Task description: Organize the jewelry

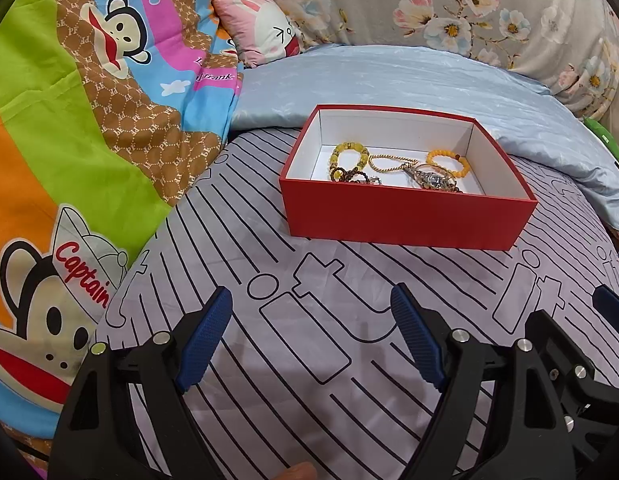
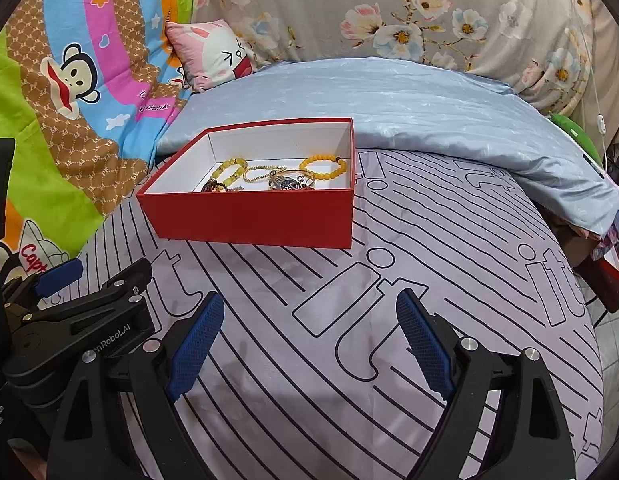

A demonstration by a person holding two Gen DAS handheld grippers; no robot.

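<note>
The red box (image 1: 405,216) sits on the striped bedsheet (image 1: 309,360), far of both grippers, already holding the jewelry: two yellow bead bracelets (image 1: 349,156), a gold chain (image 1: 389,162) and a watch (image 1: 433,180), lying tangled together. The left gripper (image 1: 311,336) and right gripper (image 2: 309,340) both hover with fingers apart, gripping nothing. The main risk, I judge: reaching into that pile could snag several pieces at once (the chain especially), and the soft bed may let the box tip.
</note>
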